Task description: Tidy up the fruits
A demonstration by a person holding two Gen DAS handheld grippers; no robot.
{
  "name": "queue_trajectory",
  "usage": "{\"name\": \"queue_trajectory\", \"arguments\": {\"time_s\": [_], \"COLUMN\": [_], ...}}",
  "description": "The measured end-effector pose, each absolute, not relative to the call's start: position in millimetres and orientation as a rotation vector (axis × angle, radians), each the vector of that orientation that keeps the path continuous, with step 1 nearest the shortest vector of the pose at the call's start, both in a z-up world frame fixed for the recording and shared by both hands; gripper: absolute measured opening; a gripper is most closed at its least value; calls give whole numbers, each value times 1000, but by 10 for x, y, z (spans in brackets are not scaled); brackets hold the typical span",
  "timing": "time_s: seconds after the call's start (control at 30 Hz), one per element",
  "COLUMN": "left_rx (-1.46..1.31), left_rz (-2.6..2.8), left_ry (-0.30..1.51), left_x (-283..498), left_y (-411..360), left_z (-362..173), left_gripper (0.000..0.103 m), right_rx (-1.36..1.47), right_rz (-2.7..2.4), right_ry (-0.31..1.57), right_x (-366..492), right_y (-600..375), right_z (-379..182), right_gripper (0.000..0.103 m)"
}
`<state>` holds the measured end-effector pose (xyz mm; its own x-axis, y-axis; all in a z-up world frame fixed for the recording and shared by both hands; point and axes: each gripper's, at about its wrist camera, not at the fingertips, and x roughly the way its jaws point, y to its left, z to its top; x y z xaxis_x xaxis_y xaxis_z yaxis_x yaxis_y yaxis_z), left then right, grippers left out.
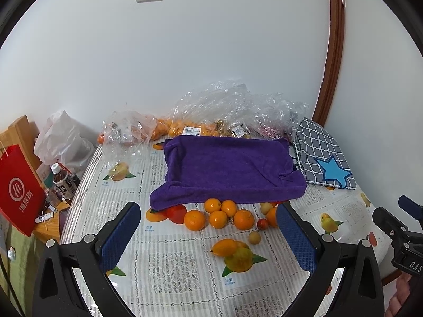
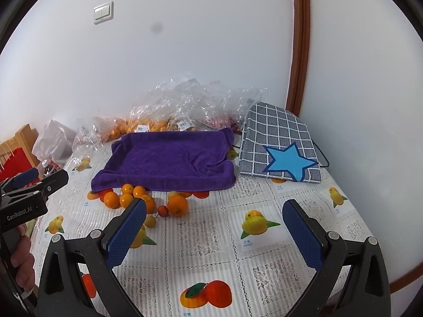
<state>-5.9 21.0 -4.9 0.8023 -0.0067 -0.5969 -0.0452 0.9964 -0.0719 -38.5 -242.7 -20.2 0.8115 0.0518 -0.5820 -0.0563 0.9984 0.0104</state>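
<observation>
Judging from both wrist views: sorting hasn't started. Left gripper (image 1: 208, 235) has its jaws spread wide, nothing between them; right gripper (image 2: 214, 235) likewise spread and empty. Both hover over the table (image 2: 277, 277), short of the fruit.

Loose fruit sits in one mixed cluster at the near edge of the purple towel (image 1: 227, 169), at 12 o'clock from the left gripper: oranges (image 1: 219, 214) touching one another, a red fruit (image 1: 176, 213) half under the towel hem at 11 o'clock, a small red one (image 1: 262, 224) and a pale round one (image 1: 254, 237) toward 1 o'clock. More fruit may be hidden under the towel; can't tell. Towel top is bare, so nothing placed there.

Clear plastic bags (image 1: 238, 108) at the far wall still hold oranges and darker fruit. Checked cloth with a blue star (image 2: 280, 148) lies at 1 o'clock of the right gripper, also bare.

Printed fruit on the tablecloth could be misread as real.

Left to do: everything. Where the fruit should go isn't evident.
</observation>
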Motion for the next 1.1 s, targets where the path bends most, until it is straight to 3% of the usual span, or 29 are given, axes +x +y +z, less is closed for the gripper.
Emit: {"name": "queue_trajectory", "arguments": {"time_s": [0.73, 1.1], "left_rx": [-102, -110], "left_rz": [58, 96], "left_ry": [629, 656], "left_x": [-53, 115], "left_y": [436, 656], "left_z": [-103, -472], "left_gripper": [103, 102], "right_rx": [2, 32], "right_rz": [95, 170], "right_ry": [644, 689], "right_x": [-293, -43], "right_y": [-2312, -2325], "right_z": [-281, -702], "right_gripper": [102, 102]}}
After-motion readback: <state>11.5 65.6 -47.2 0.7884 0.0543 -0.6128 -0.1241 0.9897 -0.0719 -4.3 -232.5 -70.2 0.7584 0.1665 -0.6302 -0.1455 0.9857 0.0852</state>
